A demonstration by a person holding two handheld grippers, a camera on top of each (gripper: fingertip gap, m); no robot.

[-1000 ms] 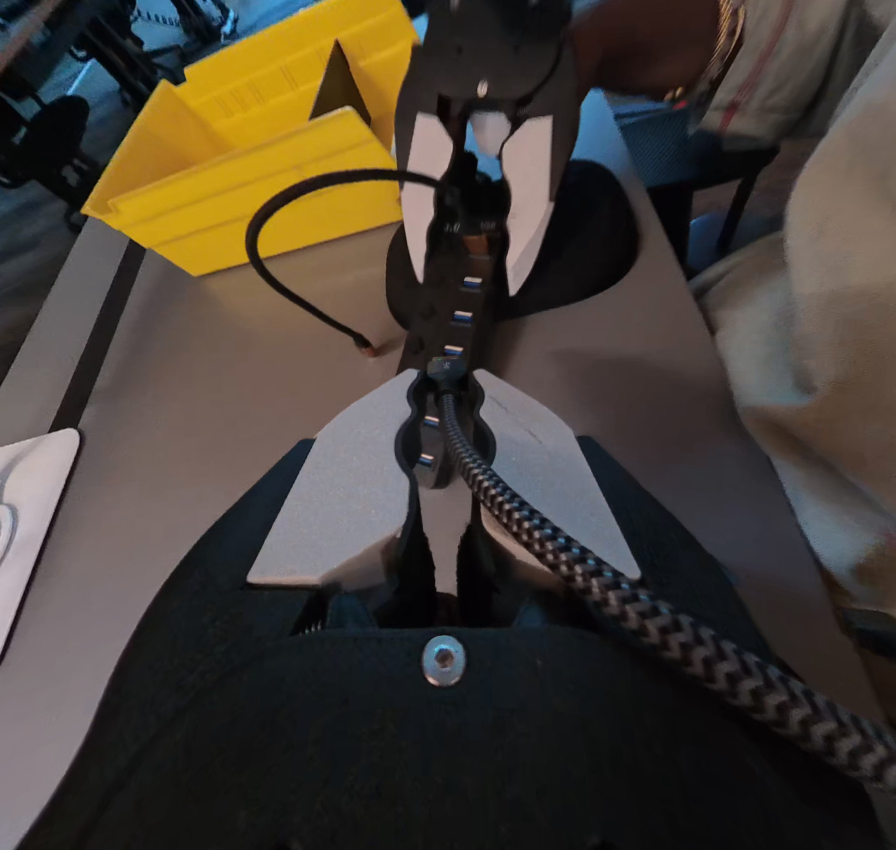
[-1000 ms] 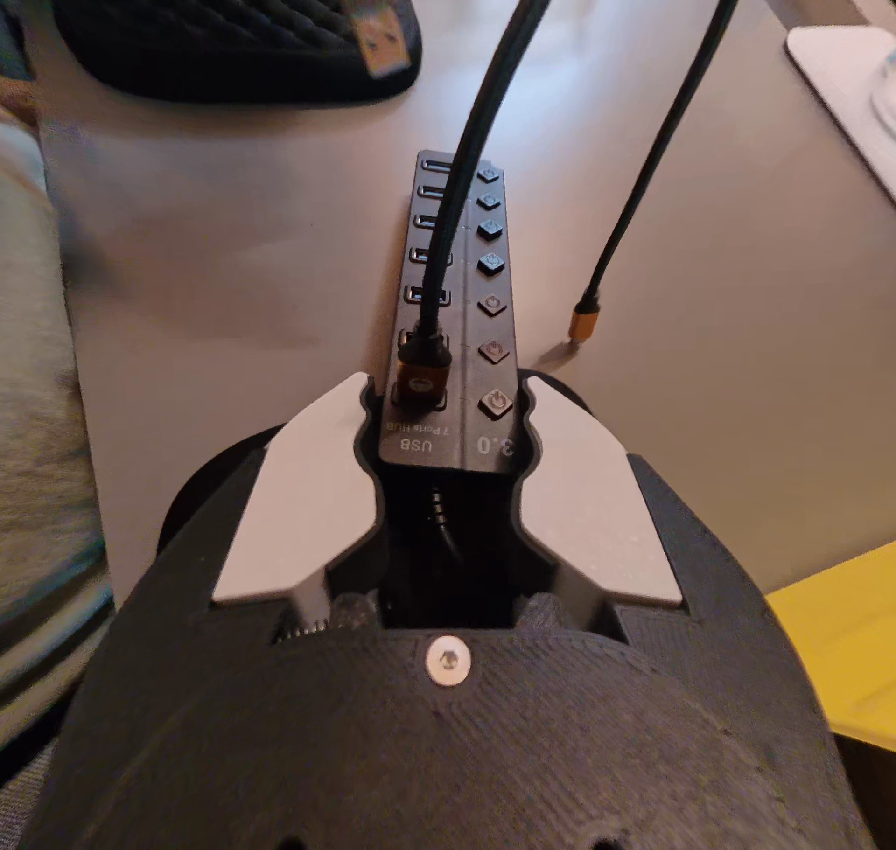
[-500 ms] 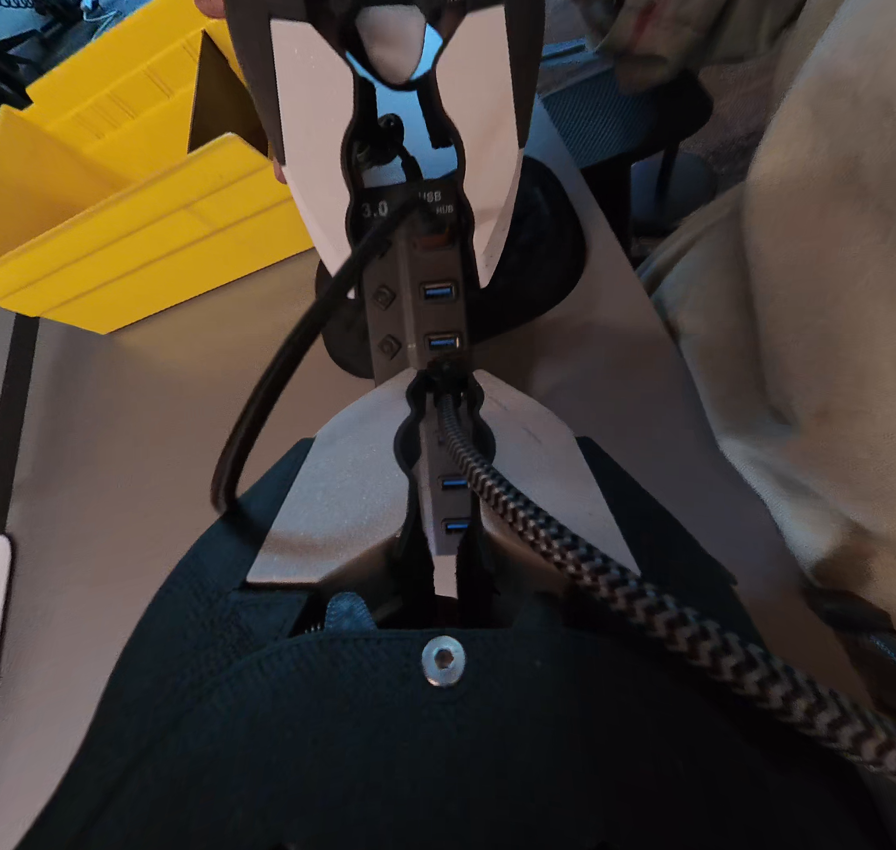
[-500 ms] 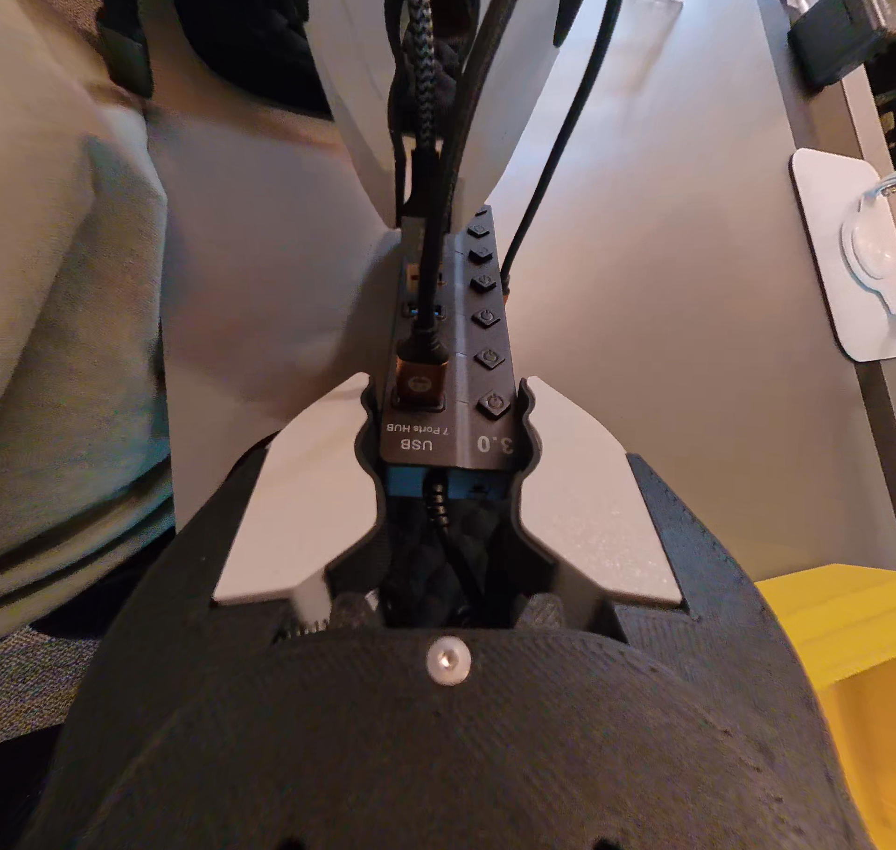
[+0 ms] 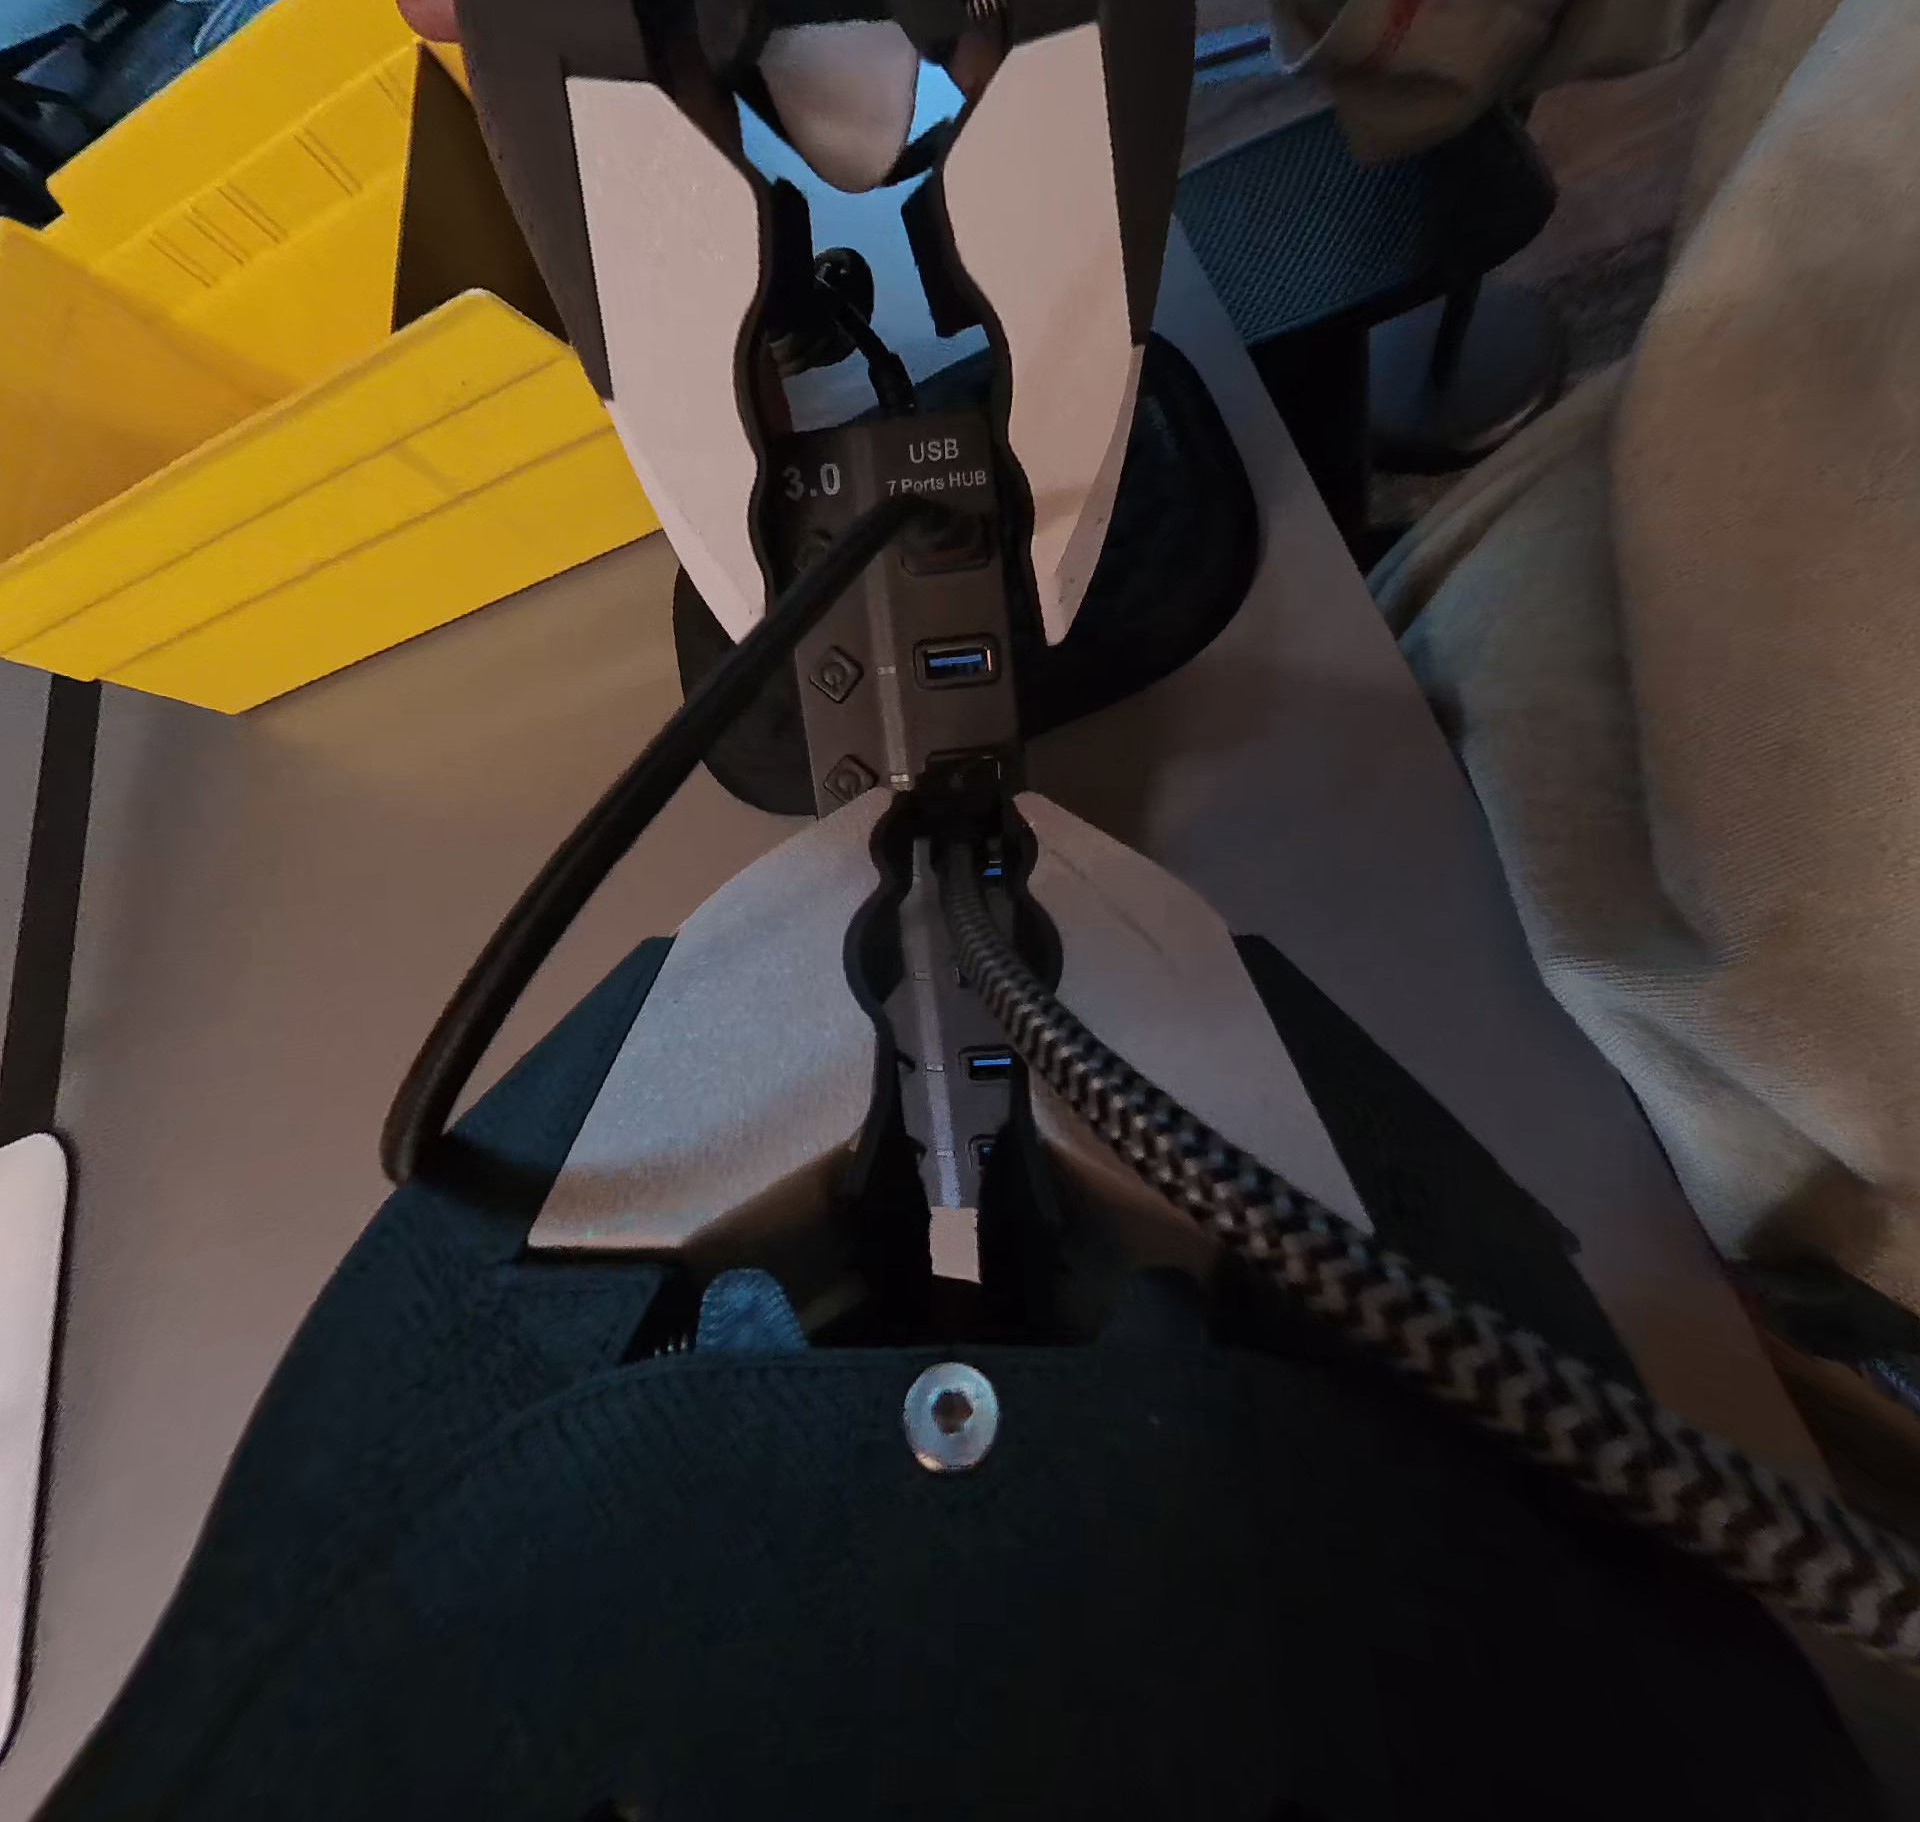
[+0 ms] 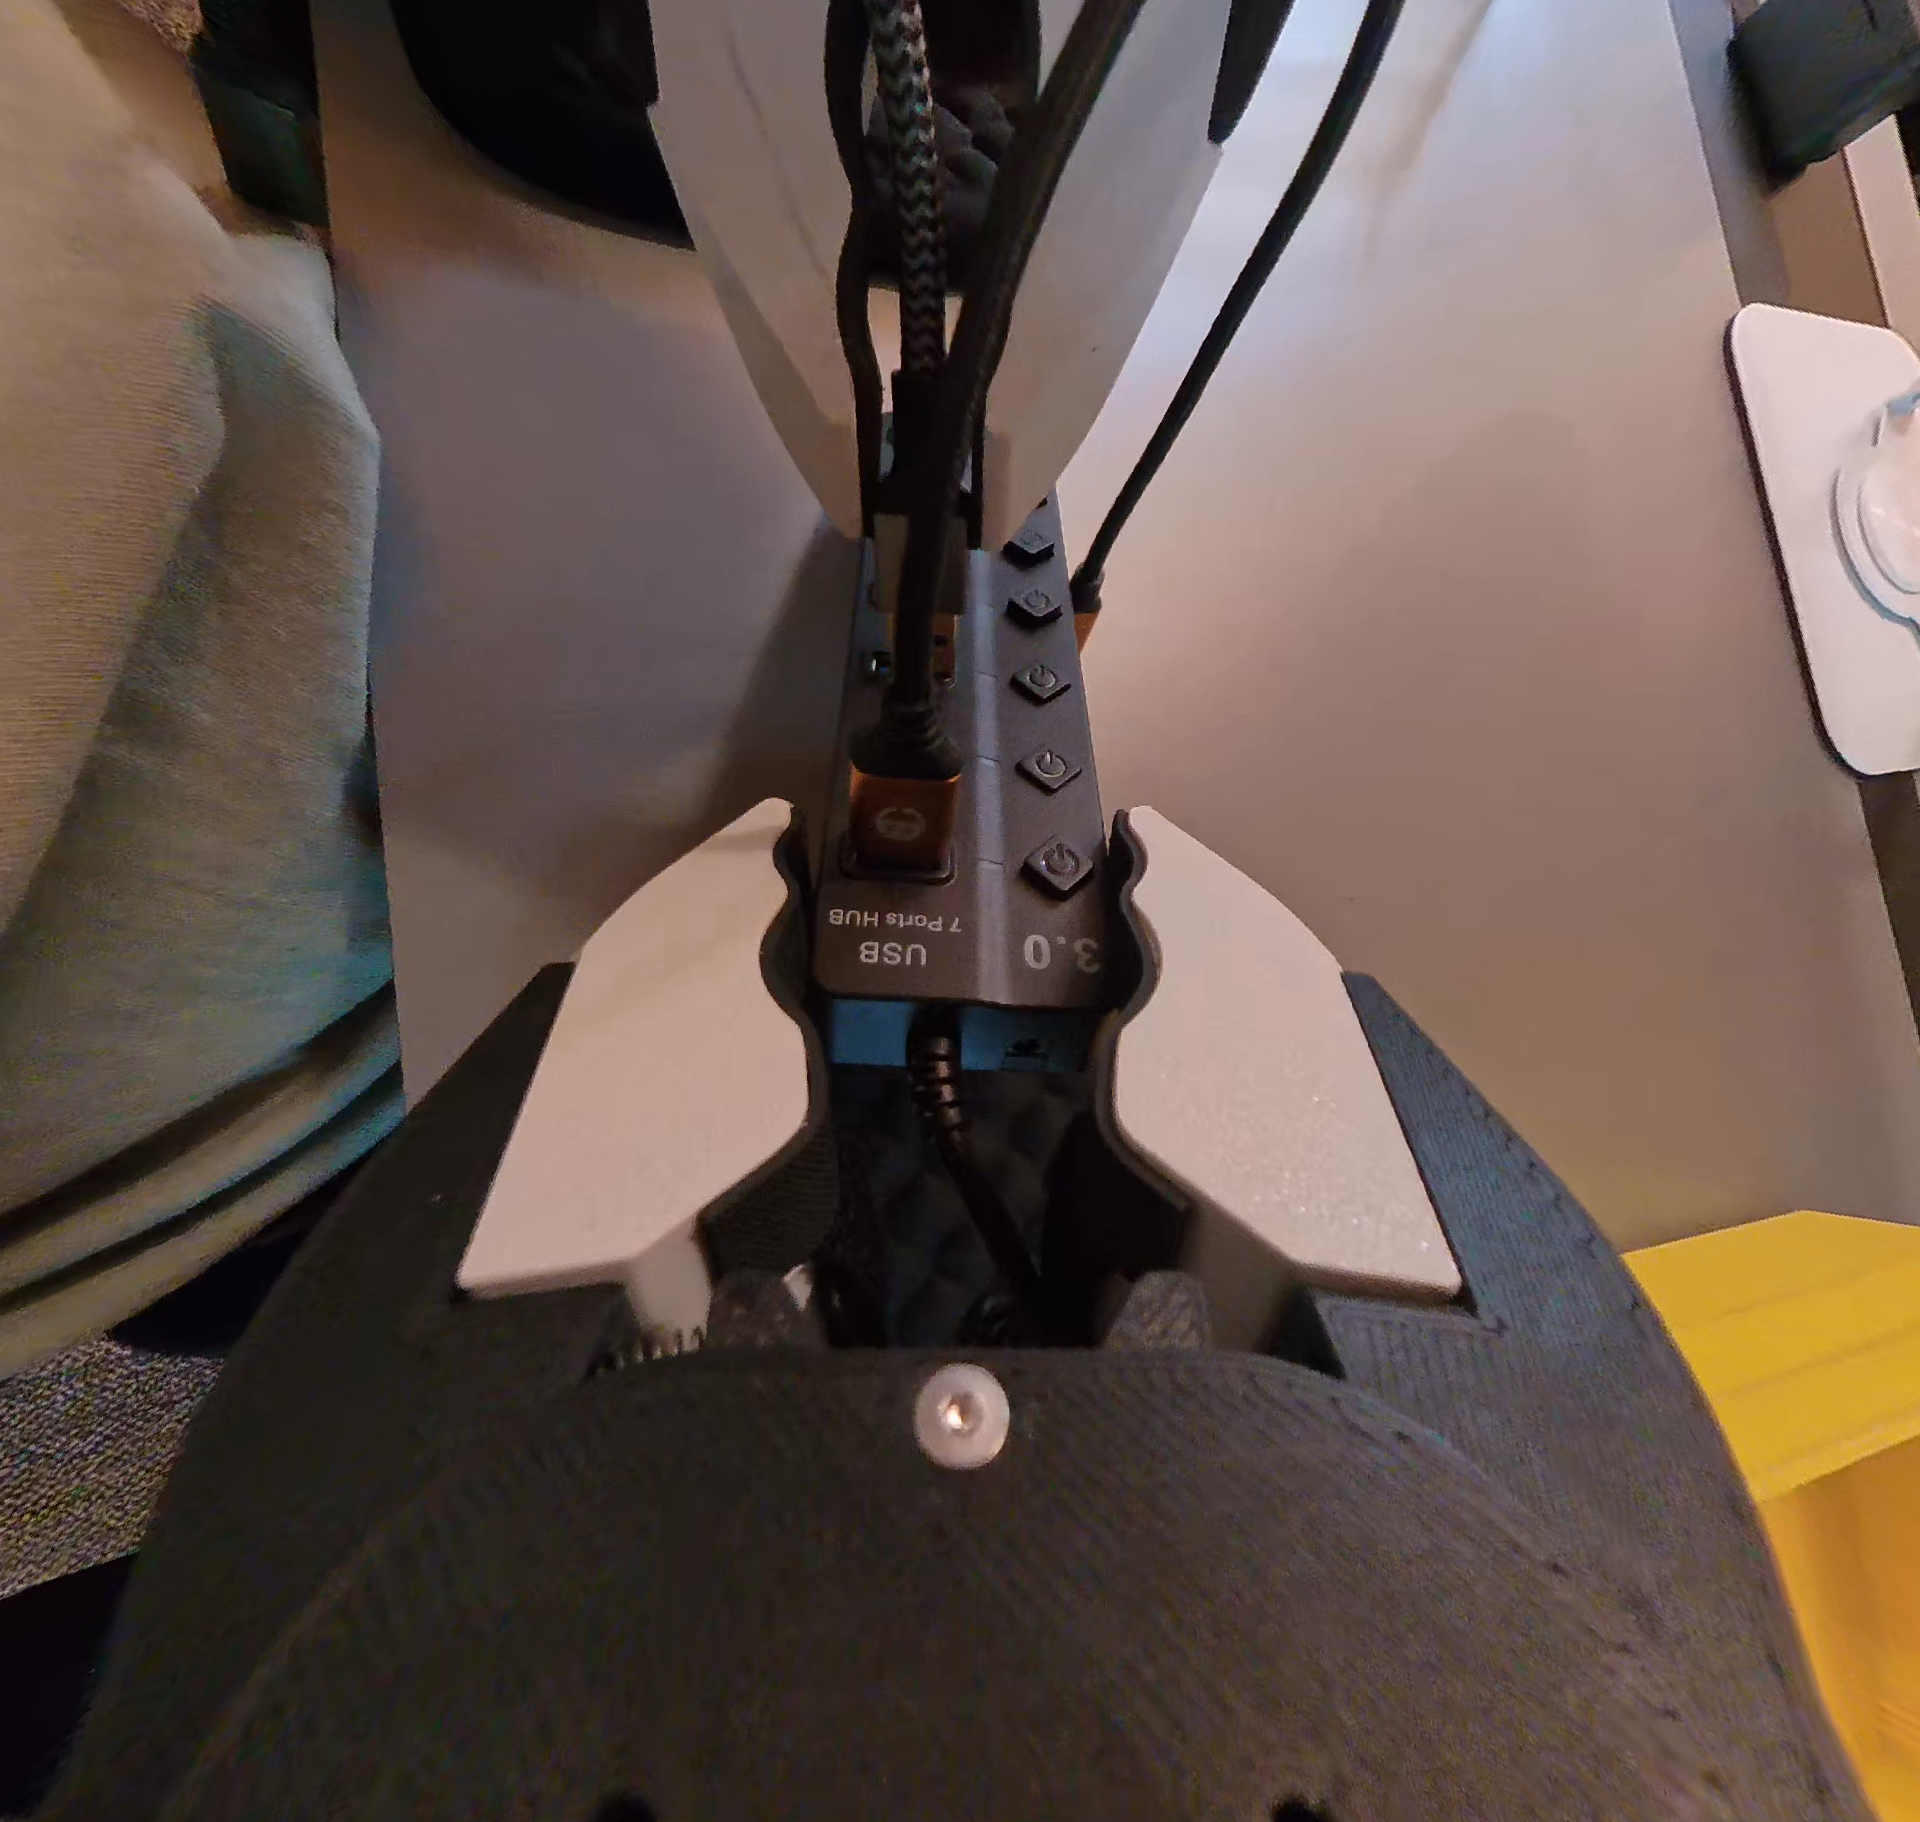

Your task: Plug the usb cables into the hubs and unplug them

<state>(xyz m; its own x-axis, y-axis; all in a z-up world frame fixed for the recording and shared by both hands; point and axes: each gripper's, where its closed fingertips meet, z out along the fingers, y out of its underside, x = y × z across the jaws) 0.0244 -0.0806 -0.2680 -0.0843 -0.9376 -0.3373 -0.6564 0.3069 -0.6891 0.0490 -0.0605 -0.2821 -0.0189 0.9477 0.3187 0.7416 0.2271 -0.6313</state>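
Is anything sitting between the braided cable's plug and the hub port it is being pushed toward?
Nothing visible does. The left gripper holds the braided cable by its plug right at the hub, held by the right gripper. The smooth black cable arcs off sideways, clear of it.

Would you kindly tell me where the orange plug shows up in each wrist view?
Left wrist view: upper centre, the orange plug is dim, in the port at the hub end between the far tongs.
Right wrist view: centre, the plug stands just beyond this view's own tongs.
Shared landmark: the hub's printed end.
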